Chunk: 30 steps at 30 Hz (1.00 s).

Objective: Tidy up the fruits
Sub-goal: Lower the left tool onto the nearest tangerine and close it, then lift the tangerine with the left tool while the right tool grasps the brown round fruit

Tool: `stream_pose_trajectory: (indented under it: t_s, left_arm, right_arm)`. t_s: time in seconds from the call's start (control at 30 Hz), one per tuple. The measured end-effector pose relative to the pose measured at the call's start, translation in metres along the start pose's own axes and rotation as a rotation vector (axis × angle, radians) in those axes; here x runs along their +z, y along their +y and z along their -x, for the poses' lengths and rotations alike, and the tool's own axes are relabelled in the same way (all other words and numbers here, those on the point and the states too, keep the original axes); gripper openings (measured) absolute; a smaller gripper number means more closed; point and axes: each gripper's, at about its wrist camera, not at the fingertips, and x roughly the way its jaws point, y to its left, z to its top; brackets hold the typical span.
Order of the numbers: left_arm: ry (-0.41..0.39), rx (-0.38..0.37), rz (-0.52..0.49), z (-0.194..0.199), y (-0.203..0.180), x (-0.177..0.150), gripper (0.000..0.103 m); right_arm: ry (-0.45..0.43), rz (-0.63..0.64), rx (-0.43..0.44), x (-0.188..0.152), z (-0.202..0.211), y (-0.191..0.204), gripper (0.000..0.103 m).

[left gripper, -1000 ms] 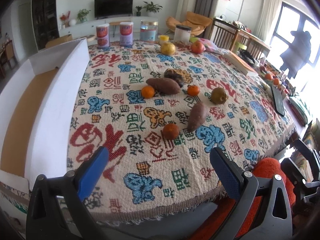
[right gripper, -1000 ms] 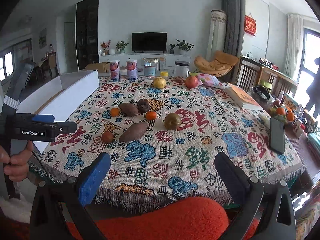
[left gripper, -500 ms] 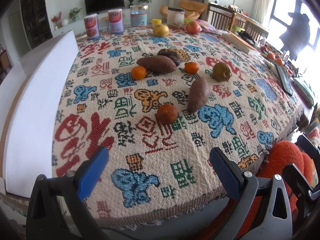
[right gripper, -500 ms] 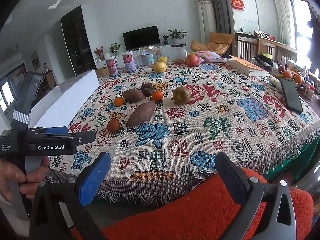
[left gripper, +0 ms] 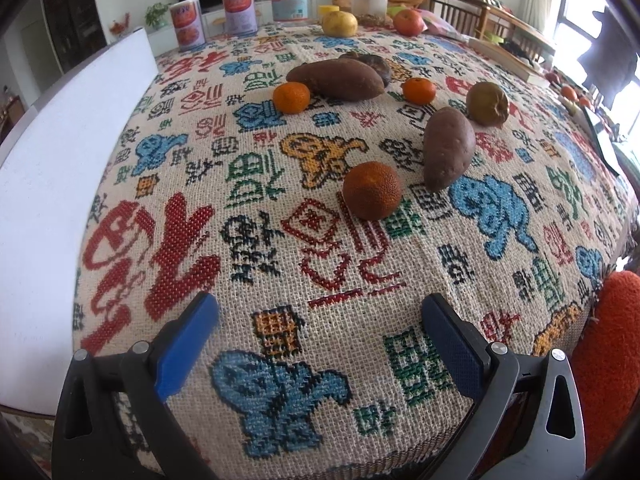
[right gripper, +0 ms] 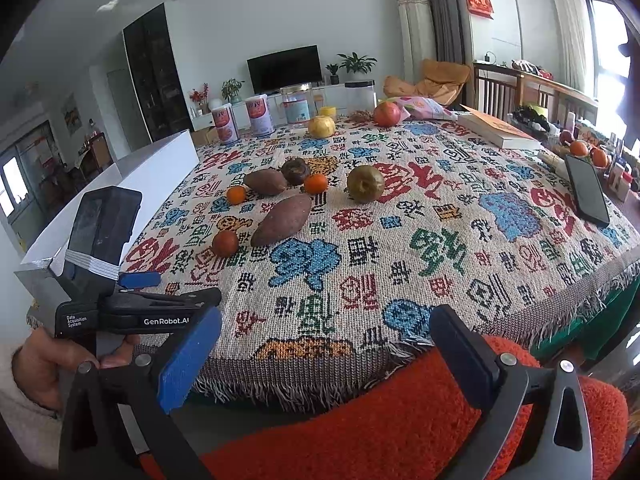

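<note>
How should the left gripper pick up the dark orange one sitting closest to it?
Grip the nearest orange across its round middle, probably coming straight forward from the table's near edge with the left gripper, whose jaws are open. It is nearly a ball, so any width works, but the sweet potato lies close on its right, so keep the right jaw slim past that side.

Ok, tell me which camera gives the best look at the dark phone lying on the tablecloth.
The right wrist view: the phone lies whole and unobstructed on the tablecloth near the table's right edge. The left wrist view catches only a dark sliver of it at the far right, squeezed by the fisheye rim.
</note>
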Motion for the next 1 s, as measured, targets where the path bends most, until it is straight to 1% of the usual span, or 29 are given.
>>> stream_pose_trajectory:
  t_s: [0.13, 0.2, 0.27, 0.33, 0.4, 0.47, 0.6, 0.67, 0.7, 0.73, 0.8, 0.87, 0.9, 0.93, 1.0]
  left_arm:
    - [-0.028, -0.013, -0.014, 0.0, 0.001, 0.0, 0.103]
    - [-0.008, -0.025, -0.027, -0.001, 0.003, 0.004, 0.103]
    - [0.013, -0.055, -0.046, -0.002, 0.004, 0.012, 0.101]
    - [-0.019, -0.105, -0.085, 0.0, 0.003, 0.023, 0.101]
    - [-0.055, -0.125, -0.133, 0.002, -0.002, 0.033, 0.1]
    - [-0.071, -0.142, -0.169, -0.001, -0.006, 0.042, 0.1]
    - [-0.096, -0.123, -0.219, -0.009, -0.014, 0.049, 0.099]
    - [-0.102, -0.118, -0.225, -0.013, -0.014, 0.051, 0.092]
    - [-0.1, -0.124, -0.225, -0.015, -0.014, 0.051, 0.08]
    - [-0.088, -0.125, -0.226, -0.018, -0.014, 0.052, 0.07]
    - [-0.072, -0.133, -0.221, -0.024, -0.014, 0.052, 0.066]
    - [-0.089, -0.142, -0.221, -0.023, -0.014, 0.051, 0.061]
    - [-0.091, -0.149, -0.225, -0.023, -0.015, 0.051, 0.048]
    - [-0.089, -0.166, -0.226, -0.022, -0.015, 0.051, 0.03]
    - [-0.088, -0.171, -0.222, -0.021, -0.015, 0.052, 0.03]
  right_arm:
    - [0.011, -0.009, 0.009, 0.0, -0.003, -0.002, 0.103]
    - [0.013, -0.013, 0.011, -0.001, -0.003, -0.003, 0.103]
    - [0.014, -0.011, 0.011, -0.001, -0.003, -0.003, 0.103]
    - [0.014, -0.007, 0.009, -0.001, -0.002, -0.002, 0.103]
    - [0.014, -0.003, 0.007, -0.002, -0.002, -0.001, 0.103]
    - [0.014, -0.006, 0.009, -0.002, -0.002, -0.002, 0.103]
    - [0.019, -0.023, 0.013, -0.002, -0.002, -0.004, 0.103]
    - [0.022, -0.031, 0.015, -0.003, -0.002, -0.006, 0.103]
    - [0.025, -0.036, 0.016, -0.003, -0.003, -0.006, 0.103]
    - [0.031, -0.041, 0.018, -0.002, -0.004, -0.007, 0.103]
    - [0.047, -0.051, 0.022, -0.001, -0.006, -0.009, 0.103]
    - [0.064, -0.077, 0.038, 0.001, -0.008, -0.014, 0.103]
    - [0.075, -0.094, 0.047, 0.001, -0.008, -0.017, 0.103]
    - [0.097, -0.115, 0.058, 0.003, -0.011, -0.021, 0.103]
    - [0.158, -0.143, 0.07, 0.008, -0.016, -0.028, 0.103]
